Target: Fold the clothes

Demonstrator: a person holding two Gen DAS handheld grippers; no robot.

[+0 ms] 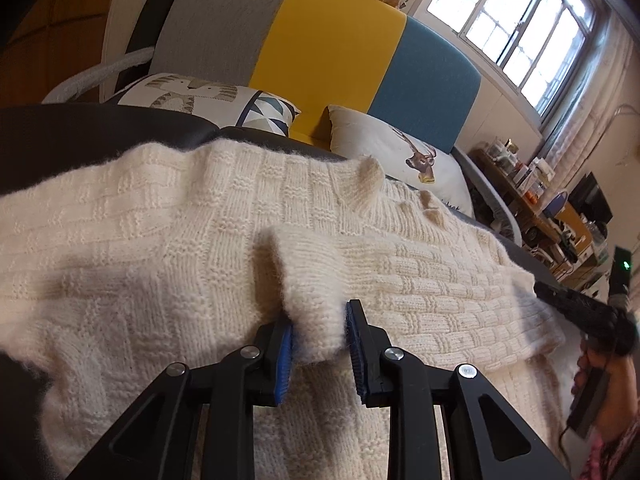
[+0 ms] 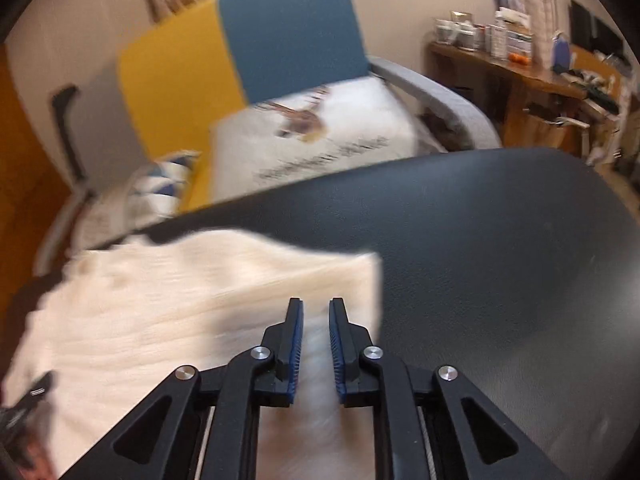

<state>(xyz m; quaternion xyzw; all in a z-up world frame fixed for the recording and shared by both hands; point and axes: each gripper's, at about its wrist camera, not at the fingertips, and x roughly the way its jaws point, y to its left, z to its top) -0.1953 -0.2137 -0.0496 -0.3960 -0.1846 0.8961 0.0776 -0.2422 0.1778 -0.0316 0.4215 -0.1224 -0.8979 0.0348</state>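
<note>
The cream knitted sweater (image 1: 168, 248) lay spread across a dark padded surface (image 2: 500, 248), with a sofa (image 1: 332, 56) in grey, yellow and blue panels behind it. The left hand-held gripper (image 1: 320, 344) had closed its blue pads on a rolled bunch of the knit, probably a cuff or the end of a sleeve, lifted a little off the sweater's body. The right hand-held gripper (image 2: 316, 344) sat at the sweater's right-hand edge with cream fabric between its narrowly parted fingers; the picture was too blurred to say whether it truly gripped. The sweater looked thick, soft and floppy, light enough to lift but likely to sag and stretch, so I judged it best taken by firm edges such as cuff, hem or shoulder seam, not by a single loose layer. To the sweater's right the dark surface lay bare, giving room to swing a fold across. Beyond the sweater, two printed cushions (image 1: 400, 152) rested against the sofa, near the far edge.
</note>
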